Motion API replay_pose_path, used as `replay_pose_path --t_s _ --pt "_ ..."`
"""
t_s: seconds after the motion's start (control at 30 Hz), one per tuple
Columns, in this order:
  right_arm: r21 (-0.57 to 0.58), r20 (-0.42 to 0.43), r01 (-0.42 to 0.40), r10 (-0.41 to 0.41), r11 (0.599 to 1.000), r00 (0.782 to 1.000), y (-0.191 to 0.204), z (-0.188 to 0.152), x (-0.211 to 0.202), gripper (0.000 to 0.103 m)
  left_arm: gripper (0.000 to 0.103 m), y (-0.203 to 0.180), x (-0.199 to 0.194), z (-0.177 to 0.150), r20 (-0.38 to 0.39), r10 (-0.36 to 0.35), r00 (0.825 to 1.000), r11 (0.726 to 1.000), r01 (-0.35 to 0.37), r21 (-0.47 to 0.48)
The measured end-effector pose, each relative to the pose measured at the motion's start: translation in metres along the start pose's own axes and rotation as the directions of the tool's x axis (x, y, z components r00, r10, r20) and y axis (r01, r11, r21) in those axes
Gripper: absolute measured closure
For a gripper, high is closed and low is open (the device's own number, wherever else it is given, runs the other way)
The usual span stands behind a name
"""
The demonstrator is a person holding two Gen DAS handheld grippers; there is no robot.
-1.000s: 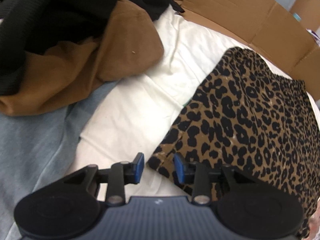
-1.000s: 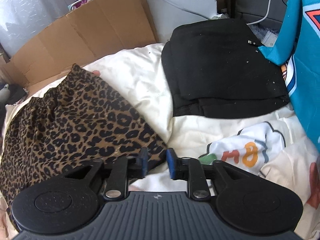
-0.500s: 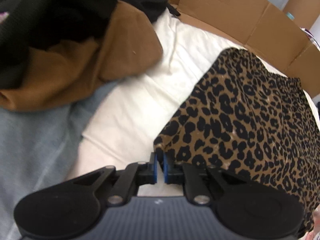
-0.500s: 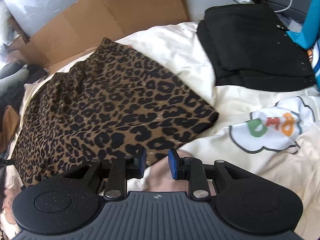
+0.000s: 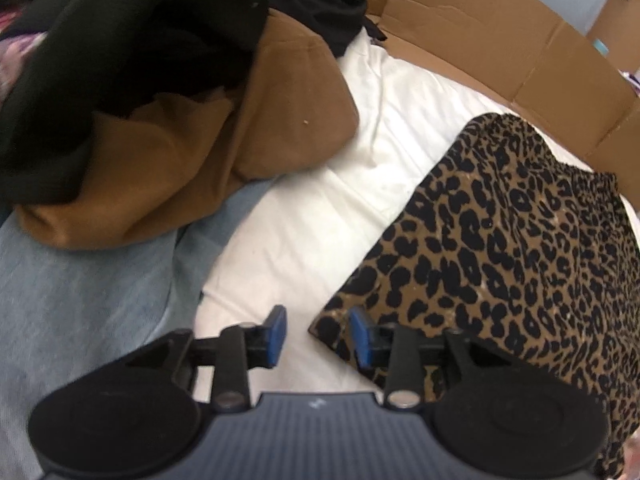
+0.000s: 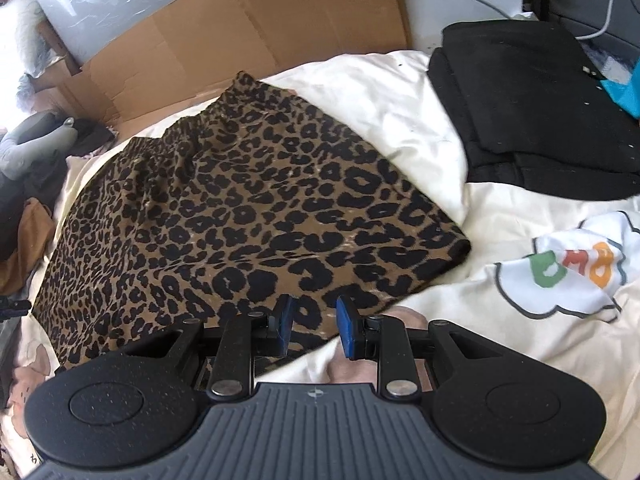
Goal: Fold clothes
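Note:
A leopard-print skirt [image 6: 248, 216] lies flat on the white bedsheet [image 6: 384, 92], waistband toward the cardboard. It also shows at the right of the left wrist view [image 5: 500, 260]. My left gripper [image 5: 318, 334] is open and empty, with its right finger over the skirt's near corner and its left finger over the sheet [image 5: 304, 236]. My right gripper [image 6: 314, 326] is open and empty, just above the skirt's near hem, right of the middle.
A heap of brown [image 5: 192, 152] and black [image 5: 132, 40] clothes lies at the left, on blue denim [image 5: 80, 304]. A folded black garment [image 6: 536, 108] lies at the back right. Flattened cardboard [image 6: 240, 32] stands behind the bed. A cartoon print [image 6: 576, 264] marks the sheet.
My left gripper was shut at the skirt's corner half a second ago and has opened, leaving the corner lying on the sheet. My right gripper stayed open and shifted along the hem.

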State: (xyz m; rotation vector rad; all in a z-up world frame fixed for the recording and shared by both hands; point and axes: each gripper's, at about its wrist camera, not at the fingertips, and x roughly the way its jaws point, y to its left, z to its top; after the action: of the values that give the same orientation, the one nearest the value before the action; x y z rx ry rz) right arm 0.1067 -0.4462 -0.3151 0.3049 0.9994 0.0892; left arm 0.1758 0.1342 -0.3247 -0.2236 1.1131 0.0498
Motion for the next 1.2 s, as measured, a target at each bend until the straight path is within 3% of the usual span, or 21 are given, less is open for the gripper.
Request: replay_pose_path --t_s 0.37,0.43,0.47,0.5,0.6,0.8,0.97,1.2 --pt "-0.118 -0.020 -0.017 0.015 0.993 1.000 0.030 0.013 0.028 0.078 0.064 -0.014 0.027 0.002 -0.046 -0.014 0.999 0.996 0.018 0.088" --pt "-0.139 -0.013 -0.027 0.025 0.990 1.000 0.038 0.016 0.031 0.077 0.075 -0.014 0.027 0.003 -0.050 -0.007 0.999 0.995 0.012 0.104" --pt "-0.148 -0.010 -0.032 0.031 0.988 0.999 0.042 0.018 0.032 0.077 0.087 -0.014 0.027 0.003 -0.051 -0.003 0.999 0.994 0.008 0.113" --pt "-0.158 -0.010 -0.039 0.038 0.987 0.999 0.046 0.019 0.033 0.077 0.089 -0.014 0.026 0.003 -0.052 0.002 0.999 0.993 0.005 0.120" --pt "-0.189 -0.029 -0.068 0.064 0.980 0.998 0.060 0.020 0.042 0.077 0.095 -0.015 0.020 0.003 -0.045 0.022 0.999 0.991 -0.016 0.135" --pt "-0.279 -0.116 -0.123 0.093 0.952 0.989 0.091 0.004 0.064 0.077 0.094 -0.013 0.013 0.004 -0.063 0.095 0.993 0.988 -0.087 0.125" --pt "-0.320 -0.230 -0.151 0.078 0.935 0.970 0.098 -0.024 0.077 0.077 0.088 -0.029 -0.012 0.002 -0.019 0.046 0.999 0.997 -0.044 0.067" --pt "-0.262 -0.231 -0.194 0.134 0.945 0.964 0.083 -0.028 0.048 0.076 0.080 -0.091 -0.043 -0.025 -0.024 -0.120 0.992 0.986 0.122 0.113"
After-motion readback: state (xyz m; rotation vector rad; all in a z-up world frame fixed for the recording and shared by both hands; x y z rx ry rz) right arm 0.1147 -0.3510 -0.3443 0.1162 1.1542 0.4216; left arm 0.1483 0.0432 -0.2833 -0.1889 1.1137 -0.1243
